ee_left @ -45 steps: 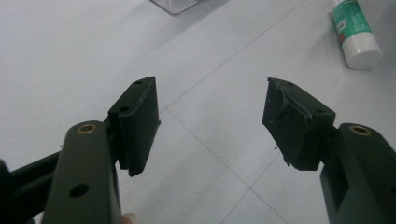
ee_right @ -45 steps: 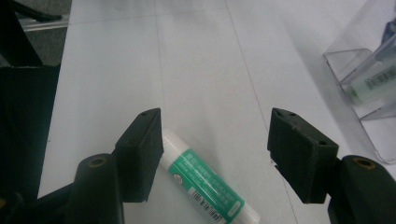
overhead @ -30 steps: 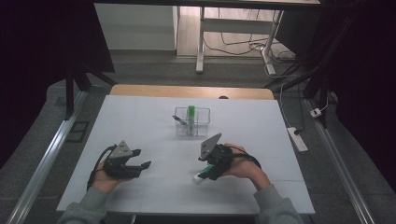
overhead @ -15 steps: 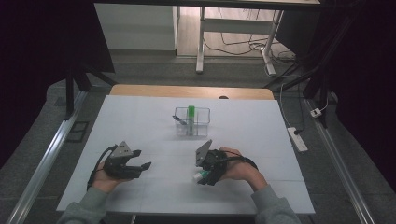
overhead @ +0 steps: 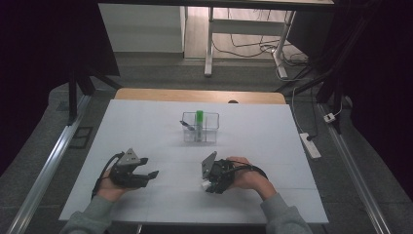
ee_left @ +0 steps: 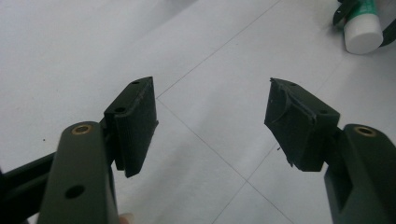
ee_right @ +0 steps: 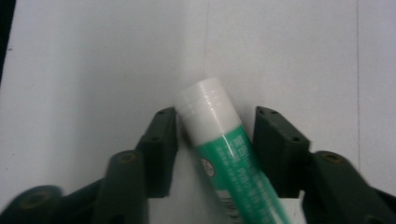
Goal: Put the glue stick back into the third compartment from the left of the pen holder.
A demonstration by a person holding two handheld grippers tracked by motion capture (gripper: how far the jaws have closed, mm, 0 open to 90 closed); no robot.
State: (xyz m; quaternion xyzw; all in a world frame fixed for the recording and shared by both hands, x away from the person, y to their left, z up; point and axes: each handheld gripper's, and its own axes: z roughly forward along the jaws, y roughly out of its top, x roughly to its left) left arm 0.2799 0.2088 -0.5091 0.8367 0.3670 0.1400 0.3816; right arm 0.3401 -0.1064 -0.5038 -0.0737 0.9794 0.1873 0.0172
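The left gripper (overhead: 148, 174) has stayed low on the table (overhead: 272, 141), jaws wide apart. The right gripper (overhead: 208, 185) has dropped toward the table, jaws flanking the green glue stick (ee_right: 224, 144) with small gaps, hand (overhead: 246, 176) tipped downward.

Dim room, grey floor (overhead: 160, 73), perhaps a desk frame (overhead: 209, 44) behind

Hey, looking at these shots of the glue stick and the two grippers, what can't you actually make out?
- Glue stick: its lower end is cut off by the bottom edge of the right gripper view; its label print is blurred.
- Right gripper: whether the jaws press the stick or just flank it is unclear.
- Clear box: in the high view its contents beside the green item are too small to identify.
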